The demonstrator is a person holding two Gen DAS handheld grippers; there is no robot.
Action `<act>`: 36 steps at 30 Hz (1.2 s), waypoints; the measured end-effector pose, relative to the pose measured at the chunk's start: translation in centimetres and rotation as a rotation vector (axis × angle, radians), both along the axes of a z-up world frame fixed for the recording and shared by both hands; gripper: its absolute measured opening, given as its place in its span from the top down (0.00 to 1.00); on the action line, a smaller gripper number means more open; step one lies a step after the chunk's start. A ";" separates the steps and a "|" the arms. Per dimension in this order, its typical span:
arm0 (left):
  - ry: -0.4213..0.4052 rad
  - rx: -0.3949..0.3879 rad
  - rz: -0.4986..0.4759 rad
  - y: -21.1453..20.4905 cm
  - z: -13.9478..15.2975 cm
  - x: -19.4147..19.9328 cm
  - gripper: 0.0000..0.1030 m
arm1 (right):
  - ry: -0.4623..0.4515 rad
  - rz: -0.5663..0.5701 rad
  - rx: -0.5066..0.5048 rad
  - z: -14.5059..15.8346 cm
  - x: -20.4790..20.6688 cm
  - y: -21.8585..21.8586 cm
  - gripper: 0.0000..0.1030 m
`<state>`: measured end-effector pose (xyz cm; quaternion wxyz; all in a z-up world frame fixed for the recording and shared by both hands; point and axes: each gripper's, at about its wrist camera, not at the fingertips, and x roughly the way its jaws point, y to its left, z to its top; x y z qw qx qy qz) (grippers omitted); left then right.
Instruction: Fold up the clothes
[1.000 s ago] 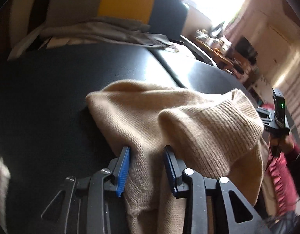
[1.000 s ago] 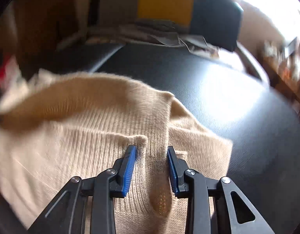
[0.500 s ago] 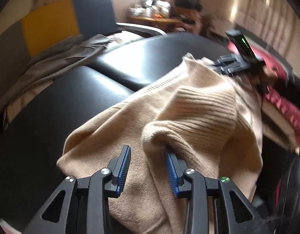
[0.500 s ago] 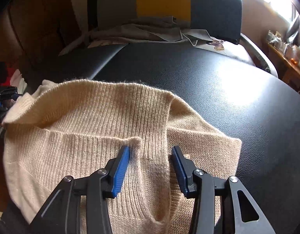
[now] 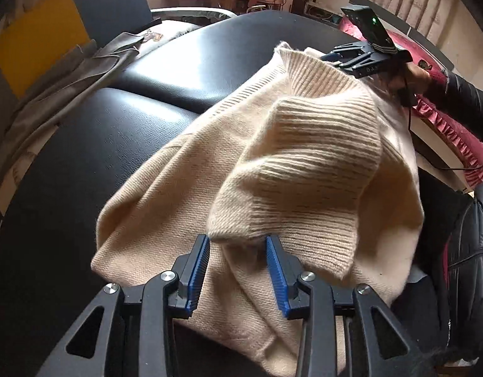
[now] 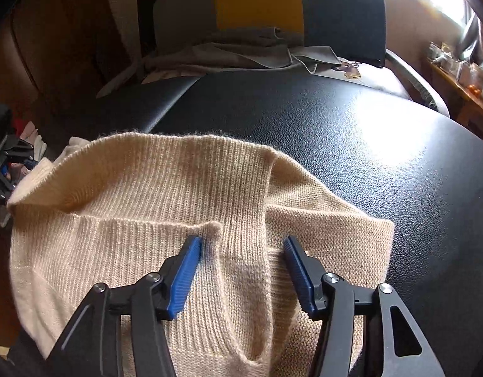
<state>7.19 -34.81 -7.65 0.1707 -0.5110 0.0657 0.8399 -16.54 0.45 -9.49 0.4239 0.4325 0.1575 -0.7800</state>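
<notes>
Here the cream knitted sweater (image 5: 304, 163) lies bunched on the black padded surface (image 5: 93, 144), and everything else is best placed against it. Its ribbed cuff end (image 5: 307, 194) is heaped on top of the plain knit, and a ribbed band (image 6: 166, 169) stands up along the far edge in the right wrist view.

The left hand-held gripper (image 5: 236, 268) sits at the near edge of the sweater, blue pads apart, with a fold of the cuff lying between them; its jaws have just been opening a little, and whether the pads still press the knit I cannot tell.

The right hand-held gripper (image 6: 241, 270) is over the sweater too, a raised ridge of ribbed knit running between its blue pads. Its jaws have just been opening wide, and the right pad stands clear of the ridge while the left pad is just beside a small tuft of fabric, so the grip is released. From the left wrist view the same tool (image 5: 361, 58) shows at the far side of the sweater, held by a hand (image 5: 414, 73) in a dark sleeve (image 5: 464, 100).

Beyond the sweater, a grey garment (image 6: 229, 56) is draped at the foot of a grey, yellow and dark backrest (image 6: 266, 3).
</notes>
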 end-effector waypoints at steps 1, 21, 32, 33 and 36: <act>0.027 0.022 0.015 -0.3 0.4 -0.3 0.64 | 0.000 0.001 -0.001 0.0 0.0 -0.1 0.41; 0.085 0.615 0.517 -7.5 -1.4 1.8 0.68 | -0.127 -0.060 -0.173 1.1 -0.1 1.7 0.28; -0.006 0.503 0.586 -4.0 -3.3 0.1 0.86 | -0.027 -0.035 -0.054 1.1 0.4 -3.0 0.89; -0.009 0.486 0.566 -3.2 -3.1 0.1 0.92 | 0.038 -0.018 -0.002 1.7 1.5 -3.5 0.90; 0.056 0.532 0.512 -1.5 -0.7 1.5 0.92 | 0.212 0.043 0.094 3.6 4.1 -4.1 0.93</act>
